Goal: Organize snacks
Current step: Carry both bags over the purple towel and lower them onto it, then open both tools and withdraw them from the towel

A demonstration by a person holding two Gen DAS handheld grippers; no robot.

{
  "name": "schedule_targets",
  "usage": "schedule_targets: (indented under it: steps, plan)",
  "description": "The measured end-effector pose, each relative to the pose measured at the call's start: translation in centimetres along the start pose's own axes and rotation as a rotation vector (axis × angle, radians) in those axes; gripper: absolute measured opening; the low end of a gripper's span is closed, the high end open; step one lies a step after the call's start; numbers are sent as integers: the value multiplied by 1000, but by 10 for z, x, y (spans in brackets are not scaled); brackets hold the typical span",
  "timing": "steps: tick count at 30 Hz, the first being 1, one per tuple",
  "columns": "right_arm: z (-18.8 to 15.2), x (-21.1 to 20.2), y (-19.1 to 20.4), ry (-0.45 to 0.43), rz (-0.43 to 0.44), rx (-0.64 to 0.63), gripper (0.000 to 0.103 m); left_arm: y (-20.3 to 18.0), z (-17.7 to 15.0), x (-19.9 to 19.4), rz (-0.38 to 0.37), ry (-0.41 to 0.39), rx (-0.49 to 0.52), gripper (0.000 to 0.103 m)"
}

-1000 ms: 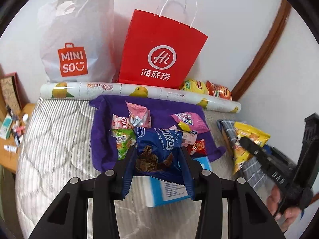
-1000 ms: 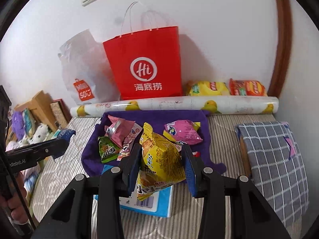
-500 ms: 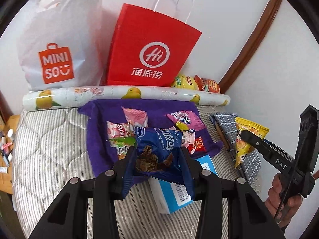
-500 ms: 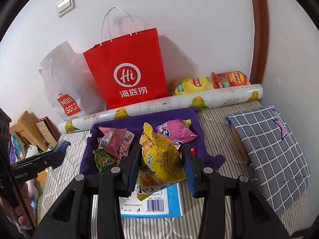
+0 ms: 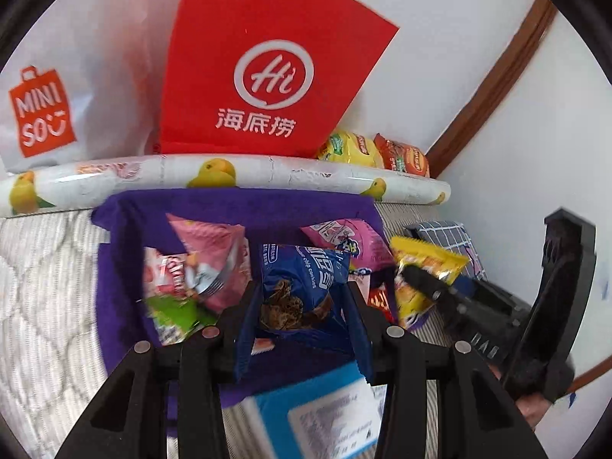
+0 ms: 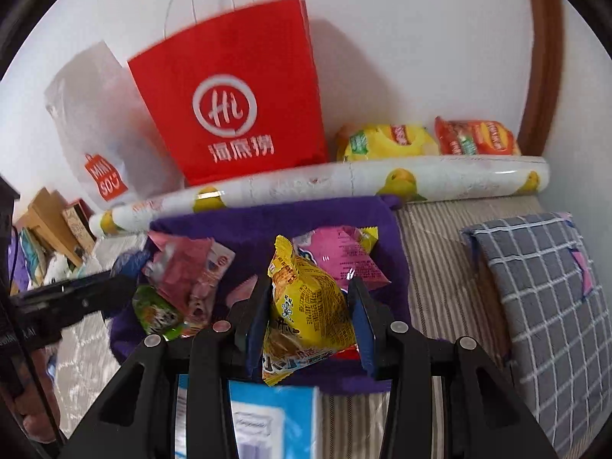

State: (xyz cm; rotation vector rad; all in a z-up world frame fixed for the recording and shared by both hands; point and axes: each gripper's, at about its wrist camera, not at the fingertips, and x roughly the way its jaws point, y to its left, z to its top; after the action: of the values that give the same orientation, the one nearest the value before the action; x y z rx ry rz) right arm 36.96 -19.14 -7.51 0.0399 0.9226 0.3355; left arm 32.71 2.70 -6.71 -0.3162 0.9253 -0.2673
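Observation:
My left gripper (image 5: 302,302) is shut on a blue chocolate-chip cookie packet (image 5: 302,287), held above the purple cloth (image 5: 237,210). My right gripper (image 6: 308,317) is shut on a yellow snack packet (image 6: 310,306), also above the purple cloth (image 6: 267,222). Pink packets (image 5: 214,244) (image 6: 340,256), a green packet (image 6: 157,313) and a small red one lie on the cloth. The right gripper with its yellow packet shows at the right of the left wrist view (image 5: 424,279). A red Hi paper bag (image 5: 267,69) (image 6: 237,99) stands against the wall.
A white Miniso bag (image 5: 49,88) stands left of the red bag. A lemon-print roll (image 5: 229,176) lies along the wall, with yellow and orange chip bags (image 6: 428,137) behind it. A blue-white box (image 5: 325,417) lies below the grippers. A checked cushion (image 6: 547,306) lies at right.
Both grippers have moved forward and closer to the purple cloth and the red bag, each still holding its packet. The views are blurred from motion.

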Motion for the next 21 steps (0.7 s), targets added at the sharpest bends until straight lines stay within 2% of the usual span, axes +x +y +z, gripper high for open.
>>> schedule_targets:
  steps: [11, 21]
  plan:
    - [-7, 29, -11, 37, -18, -50, 41, -11, 3, 54, 94, 72, -7, 41]
    - [-11, 37, -10, 51, -6, -72, 42, -4, -4, 72, 91, 117, -26, 41]
